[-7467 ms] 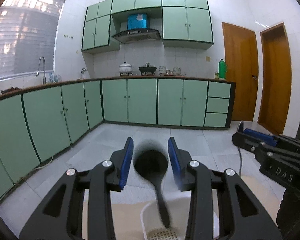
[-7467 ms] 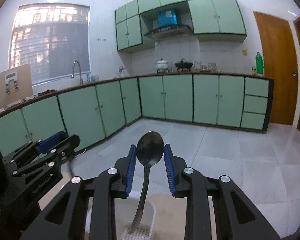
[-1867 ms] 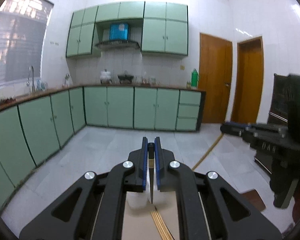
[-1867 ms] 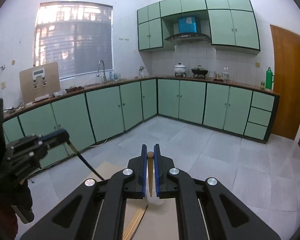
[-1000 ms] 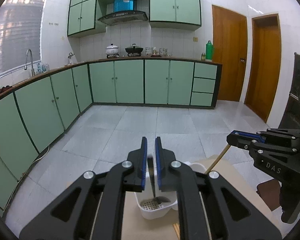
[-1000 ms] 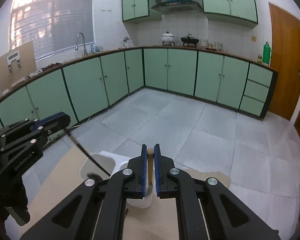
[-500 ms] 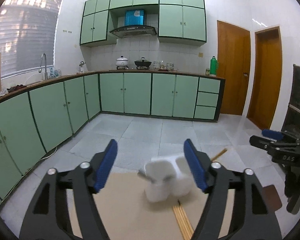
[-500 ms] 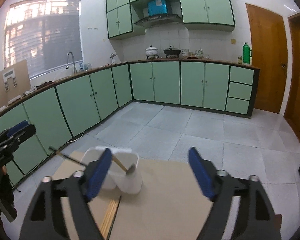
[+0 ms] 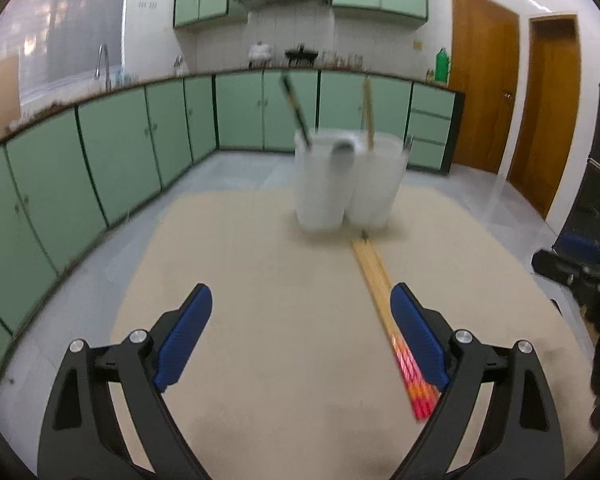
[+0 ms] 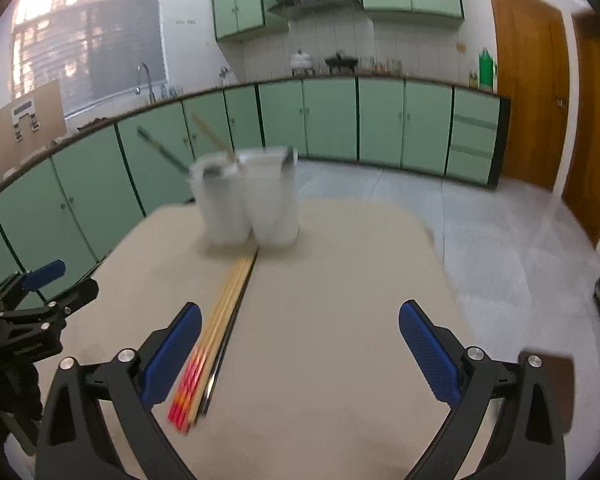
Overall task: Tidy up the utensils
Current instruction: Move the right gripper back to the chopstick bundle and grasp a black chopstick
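Observation:
A white two-compartment utensil holder (image 9: pixel 346 182) stands at the far side of the beige table (image 9: pixel 260 320); it also shows in the right wrist view (image 10: pixel 248 200). A dark chopstick (image 9: pixel 296 108) and a wooden chopstick (image 9: pixel 367 112) lean out of it, beside a spoon bowl (image 9: pixel 342 148). A bundle of chopsticks with red-orange ends (image 9: pixel 388 320) lies on the table in front of it, also in the right wrist view (image 10: pixel 216 328). My left gripper (image 9: pixel 300 336) is open and empty. My right gripper (image 10: pixel 300 356) is open and empty, with the bundle by its left finger.
Green base cabinets (image 9: pixel 100 152) run along the walls behind the table. Two wooden doors (image 9: pixel 484 92) are at the right. The other gripper shows at the right edge of the left view (image 9: pixel 580 268) and at the left edge of the right view (image 10: pixel 32 300).
Both grippers have opened, let go of their chopsticks into the holder, and pulled back and down toward the table. The bundle on the table has come into full view.

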Demonstrator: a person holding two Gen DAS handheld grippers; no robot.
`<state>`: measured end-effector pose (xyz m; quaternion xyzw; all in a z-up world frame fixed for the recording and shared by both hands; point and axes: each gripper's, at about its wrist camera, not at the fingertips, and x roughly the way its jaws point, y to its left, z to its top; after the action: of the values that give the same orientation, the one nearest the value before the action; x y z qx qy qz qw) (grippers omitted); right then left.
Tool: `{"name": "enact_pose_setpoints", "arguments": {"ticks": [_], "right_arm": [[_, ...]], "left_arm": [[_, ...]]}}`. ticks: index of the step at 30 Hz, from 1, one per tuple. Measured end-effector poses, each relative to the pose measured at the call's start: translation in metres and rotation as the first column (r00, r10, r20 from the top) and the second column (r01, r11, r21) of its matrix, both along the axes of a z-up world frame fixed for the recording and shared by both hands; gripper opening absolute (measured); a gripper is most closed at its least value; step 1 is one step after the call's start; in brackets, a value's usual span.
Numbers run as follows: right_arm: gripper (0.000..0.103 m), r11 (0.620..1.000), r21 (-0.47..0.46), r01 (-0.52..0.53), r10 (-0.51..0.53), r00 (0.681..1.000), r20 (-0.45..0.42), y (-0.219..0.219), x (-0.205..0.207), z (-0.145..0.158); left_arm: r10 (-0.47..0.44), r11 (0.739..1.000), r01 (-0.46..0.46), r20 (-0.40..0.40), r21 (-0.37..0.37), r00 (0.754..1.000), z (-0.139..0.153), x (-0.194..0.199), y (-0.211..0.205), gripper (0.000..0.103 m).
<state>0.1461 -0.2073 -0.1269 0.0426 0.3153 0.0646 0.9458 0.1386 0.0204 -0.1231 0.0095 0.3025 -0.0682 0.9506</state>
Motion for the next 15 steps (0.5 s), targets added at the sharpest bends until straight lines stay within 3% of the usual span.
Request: {"name": "enact_pose_setpoints", "arguments": {"ticks": [4,8,15], "right_arm": [[0.094,1.0,0.017,0.014,-0.013,0.998,-0.069,0.006,-0.008,-0.033],[0.083,1.0,0.007,-0.013,0.013,0.992,-0.126,0.022,-0.013,-0.055],[0.076,0.998,-0.027,-0.06,0.054,0.981,-0.185,0.042,-0.018,-0.073]], "left_arm": [[0.021,1.0,-0.02,-0.051,0.015,0.998,-0.023,-0.006,0.008,0.088],[0.027,0.999,-0.025,-0.098,0.025,0.995,-0.039,-0.008,0.009,0.088],[0.038,0.999,-0.033,-0.136,0.038,0.99,-0.053,-0.009,0.006,0.088]]}}
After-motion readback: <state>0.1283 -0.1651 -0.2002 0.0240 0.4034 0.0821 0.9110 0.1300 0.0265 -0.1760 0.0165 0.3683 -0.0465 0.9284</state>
